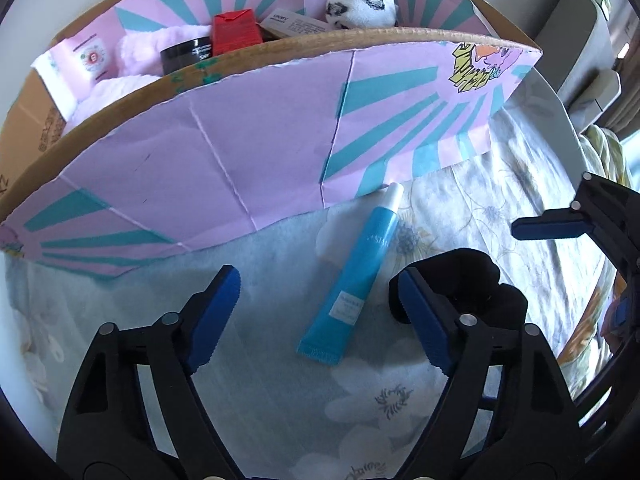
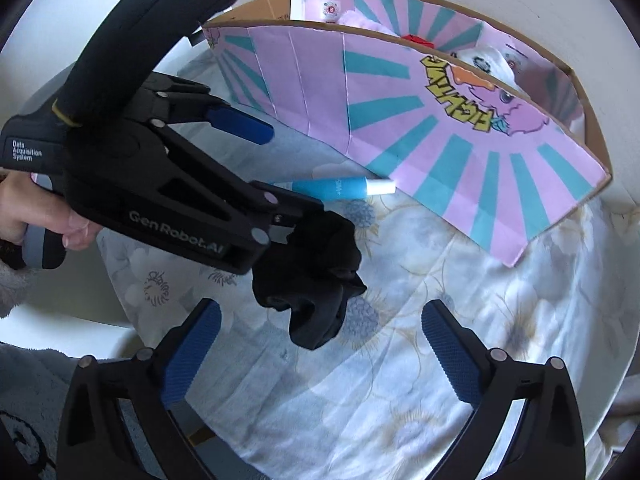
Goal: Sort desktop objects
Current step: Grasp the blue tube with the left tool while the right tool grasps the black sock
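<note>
A blue tube with a white cap [image 1: 354, 276] lies on the floral cloth [image 1: 360, 396] just in front of the cardboard box [image 1: 224, 152]; it also shows in the right wrist view [image 2: 340, 189]. My left gripper [image 1: 316, 300] is open, its fingers astride the tube's lower half. A black cloth scrunchie [image 1: 468, 280] lies against its right finger; in the right wrist view the scrunchie [image 2: 320, 280] sits at the left gripper's tip. My right gripper [image 2: 320, 356] is open and empty, low over the cloth just short of the scrunchie.
The box [image 2: 460, 140], wrapped in pink and teal paper, holds a red carton [image 1: 234, 32], a black jar [image 1: 186, 56], a white patterned sock ball [image 1: 360, 0] and pink fluffy cloth [image 1: 148, 52]. A grey appliance [image 1: 580, 40] stands at the far right. The table edge curves on the right.
</note>
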{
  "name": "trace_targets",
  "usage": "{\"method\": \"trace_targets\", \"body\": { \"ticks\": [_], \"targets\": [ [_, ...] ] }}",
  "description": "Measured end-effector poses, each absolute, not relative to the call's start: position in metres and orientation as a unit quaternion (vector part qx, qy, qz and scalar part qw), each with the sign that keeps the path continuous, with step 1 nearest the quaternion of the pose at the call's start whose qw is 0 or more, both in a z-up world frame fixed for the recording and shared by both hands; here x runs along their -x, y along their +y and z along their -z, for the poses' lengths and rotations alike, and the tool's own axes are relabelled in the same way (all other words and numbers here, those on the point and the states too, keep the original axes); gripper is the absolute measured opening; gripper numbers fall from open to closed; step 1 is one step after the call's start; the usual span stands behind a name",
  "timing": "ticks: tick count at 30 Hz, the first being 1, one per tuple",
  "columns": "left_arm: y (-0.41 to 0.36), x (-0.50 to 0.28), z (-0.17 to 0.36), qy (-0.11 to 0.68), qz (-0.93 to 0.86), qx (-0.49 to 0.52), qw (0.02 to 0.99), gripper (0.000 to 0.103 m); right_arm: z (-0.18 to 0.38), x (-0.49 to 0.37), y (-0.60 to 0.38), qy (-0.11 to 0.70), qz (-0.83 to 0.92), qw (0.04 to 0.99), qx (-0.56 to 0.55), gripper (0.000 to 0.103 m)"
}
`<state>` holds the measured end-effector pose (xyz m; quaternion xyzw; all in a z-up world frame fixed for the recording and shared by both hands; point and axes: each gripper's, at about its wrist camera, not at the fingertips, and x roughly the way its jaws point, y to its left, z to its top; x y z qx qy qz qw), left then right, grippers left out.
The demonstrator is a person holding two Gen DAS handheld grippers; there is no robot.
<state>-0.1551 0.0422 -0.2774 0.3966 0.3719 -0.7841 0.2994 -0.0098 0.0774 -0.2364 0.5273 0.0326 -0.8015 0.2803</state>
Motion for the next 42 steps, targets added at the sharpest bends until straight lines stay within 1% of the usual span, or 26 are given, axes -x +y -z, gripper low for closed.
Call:
{"method": "trace_targets", "body": {
  "ticks": [1, 2, 5, 7, 11, 12, 13, 15, 17, 18, 21, 25, 27, 31, 35, 40, 42],
  "targets": [
    [0.042, 0.155, 0.279, 0.371, 0.785, -0.396, 0.299, 0.073, 0.238, 0.011, 0.077, 0.033, 0.802, 0.282, -0.525, 0.097],
    [0.043, 0.156, 0.28, 0.373, 0.786, -0.395, 0.296, 0.072, 0.239, 0.012, 0.077, 0.032, 0.803, 0.283, -0.523, 0.095],
    [0.044, 0.157, 0.279, 0.369, 0.789, -0.392, 0.295, 0.071, 0.242, 0.017, 0.077, 0.03, 0.805, 0.29, -0.517, 0.086],
    [0.046, 0.158, 0.279, 0.37, 0.792, -0.39, 0.29, 0.071, 0.244, 0.021, 0.076, 0.027, 0.805, 0.293, -0.516, 0.078],
    [0.048, 0.161, 0.278, 0.368, 0.793, -0.39, 0.288, 0.069, 0.247, 0.028, 0.074, 0.021, 0.806, 0.296, -0.512, 0.064],
    [0.048, 0.162, 0.278, 0.368, 0.793, -0.39, 0.289, 0.069, 0.247, 0.029, 0.073, 0.02, 0.806, 0.298, -0.511, 0.058],
    [0.049, 0.162, 0.277, 0.367, 0.793, -0.39, 0.289, 0.067, 0.249, 0.031, 0.072, 0.018, 0.803, 0.302, -0.514, 0.052],
    [0.049, 0.162, 0.277, 0.366, 0.794, -0.389, 0.289, 0.063, 0.25, 0.033, 0.07, 0.023, 0.802, 0.301, -0.515, 0.045],
    [0.05, 0.162, 0.276, 0.368, 0.795, -0.385, 0.291, 0.055, 0.25, 0.033, 0.069, 0.03, 0.802, 0.299, -0.515, 0.04],
    [0.05, 0.161, 0.276, 0.369, 0.795, -0.383, 0.29, 0.055, 0.25, 0.033, 0.07, 0.032, 0.803, 0.299, -0.514, 0.034],
    [0.052, 0.161, 0.275, 0.364, 0.796, -0.386, 0.291, 0.049, 0.25, 0.033, 0.074, 0.03, 0.802, 0.3, -0.516, 0.025],
    [0.055, 0.161, 0.274, 0.352, 0.797, -0.391, 0.297, 0.026, 0.25, 0.033, 0.08, 0.033, 0.802, 0.294, -0.518, 0.022],
    [0.056, 0.16, 0.274, 0.371, 0.788, -0.377, 0.315, 0.025, 0.25, 0.033, 0.083, 0.029, 0.802, 0.29, -0.521, 0.022],
    [0.061, 0.162, 0.272, 0.366, 0.792, -0.379, 0.308, 0.021, 0.251, 0.037, 0.089, 0.01, 0.802, 0.28, -0.528, 0.022],
    [0.075, 0.174, 0.274, 0.382, 0.793, -0.374, 0.292, 0.016, 0.249, 0.037, 0.09, 0.007, 0.803, 0.275, -0.529, 0.022],
    [0.085, 0.172, 0.267, 0.394, 0.795, -0.367, 0.28, 0.014, 0.242, 0.038, 0.092, 0.003, 0.805, 0.271, -0.529, 0.022],
    [0.066, 0.168, 0.269, 0.402, 0.795, -0.361, 0.274, 0.014, 0.239, 0.038, 0.095, -0.003, 0.806, 0.265, -0.529, 0.022]
  ]
}}
